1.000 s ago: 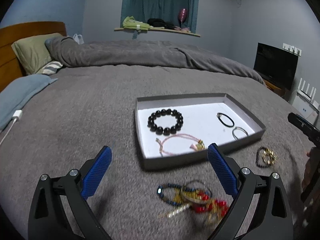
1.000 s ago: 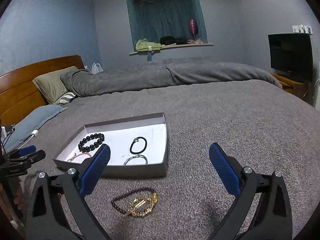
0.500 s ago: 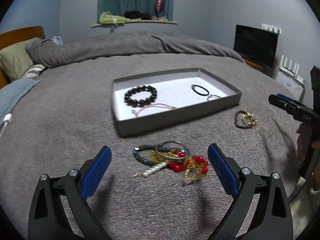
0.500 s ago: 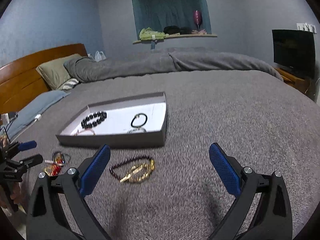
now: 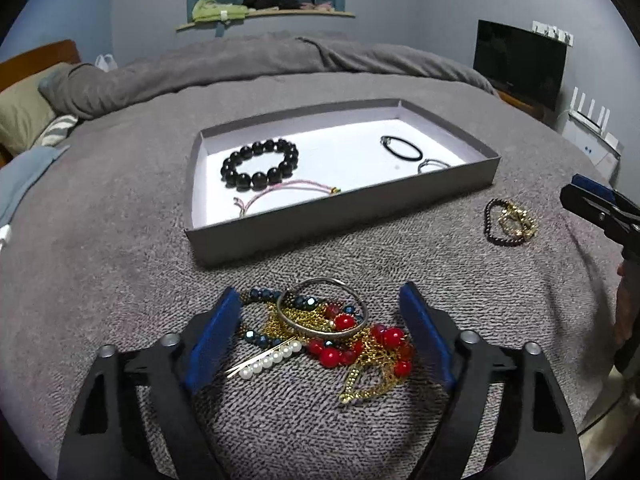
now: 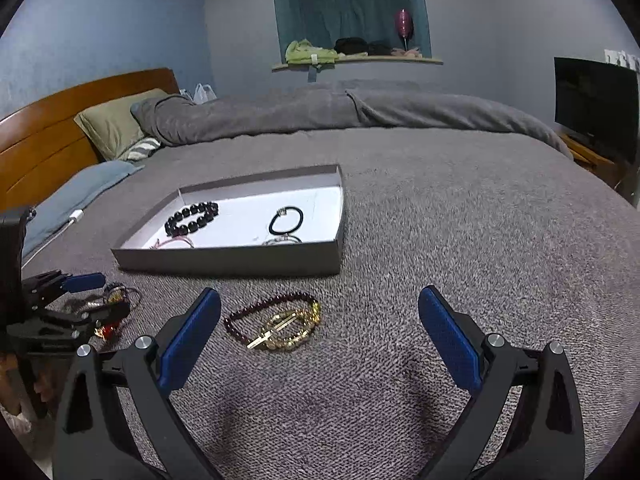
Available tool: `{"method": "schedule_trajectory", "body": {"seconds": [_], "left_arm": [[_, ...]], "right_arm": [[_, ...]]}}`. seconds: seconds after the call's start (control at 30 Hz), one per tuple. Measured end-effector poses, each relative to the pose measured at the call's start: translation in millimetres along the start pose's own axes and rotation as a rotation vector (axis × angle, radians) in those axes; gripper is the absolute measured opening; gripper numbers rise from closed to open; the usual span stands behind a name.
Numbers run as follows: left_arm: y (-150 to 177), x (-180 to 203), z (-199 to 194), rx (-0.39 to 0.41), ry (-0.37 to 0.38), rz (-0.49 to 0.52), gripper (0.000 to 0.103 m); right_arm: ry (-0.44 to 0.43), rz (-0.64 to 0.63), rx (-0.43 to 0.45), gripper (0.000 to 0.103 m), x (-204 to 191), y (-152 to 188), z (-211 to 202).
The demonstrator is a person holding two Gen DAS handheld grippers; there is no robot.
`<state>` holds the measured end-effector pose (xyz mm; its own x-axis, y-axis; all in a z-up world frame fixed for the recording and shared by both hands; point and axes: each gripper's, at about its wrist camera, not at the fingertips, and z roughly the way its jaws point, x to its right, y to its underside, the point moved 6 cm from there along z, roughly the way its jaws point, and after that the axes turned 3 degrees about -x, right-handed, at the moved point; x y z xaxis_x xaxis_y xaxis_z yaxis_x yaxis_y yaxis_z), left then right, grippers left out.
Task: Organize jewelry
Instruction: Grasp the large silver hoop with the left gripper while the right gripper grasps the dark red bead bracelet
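Left gripper [image 5: 320,332] is standing wide open, its blue-padded fingers [image 5: 214,332] straddling a tangled pile of jewelry [image 5: 320,332] lying on the grey textured bedspread [image 5: 120,240]: a silver metal bangle [image 5: 320,308] is sitting on top of gold chain, red round beads, dark blue faceted beads and a short strand of white pearls [image 5: 268,360]. The fingers are not touching the pile as far as can be told. Just behind the pile, a shallow grey cardboard tray with a white floor [image 5: 340,212] is holding a black large-bead bracelet [image 5: 260,164], a thin pink cord bracelet [image 5: 280,196], a black elastic band [image 5: 402,148] and a small silver ring-like piece [image 5: 432,165] partly hidden by the tray wall. Right gripper [image 6: 320,336] is also standing wide open, gripping nothing, hovering over the bedspread near a dark maroon small-bead bracelet [image 6: 248,312] that is lying touching a gold bead bracelet with a gold bar clasp [image 6: 288,326], just in front of the tray's near wall.
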<state>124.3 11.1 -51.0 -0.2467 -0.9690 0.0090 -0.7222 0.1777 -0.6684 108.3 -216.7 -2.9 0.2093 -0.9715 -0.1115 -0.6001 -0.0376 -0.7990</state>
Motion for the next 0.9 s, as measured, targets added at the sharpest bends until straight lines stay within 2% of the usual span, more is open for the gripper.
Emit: {"method": "schedule_trajectory", "body": {"seconds": [0.1,0.37,0.43,0.47,0.8,0.9], "left_arm": [[1.8,0.2,2.9,-0.012,0.003,0.011,0.074],[4.3,8.8,11.1,-0.032,0.001,0.047,0.073],[3.1,9.8,11.9,-0.034,0.018,0.04,0.063],[2.7,10.5,12.2,-0.037,0.028,0.037,0.061],[1.6,11.8,9.5,-0.04,0.054,0.022,0.05],[-0.4,11.7,7.5,-0.03,0.059,0.013,0.05]], "right_arm": [[-0.015,0.0,-0.023,0.098,-0.6,2.5,2.6],[-0.032,-0.043,-0.051,0.098,-10.7,7.0,6.0],[-0.033,-0.049,-0.053,0.098,-12.1,7.4,6.1],[-0.034,-0.05,-0.054,0.098,-12.4,7.7,6.1],[-0.039,-0.058,-0.074,0.098,-12.8,9.7,8.3],[-0.033,-0.07,-0.097,0.094,-14.3,12.9,13.3]]}}
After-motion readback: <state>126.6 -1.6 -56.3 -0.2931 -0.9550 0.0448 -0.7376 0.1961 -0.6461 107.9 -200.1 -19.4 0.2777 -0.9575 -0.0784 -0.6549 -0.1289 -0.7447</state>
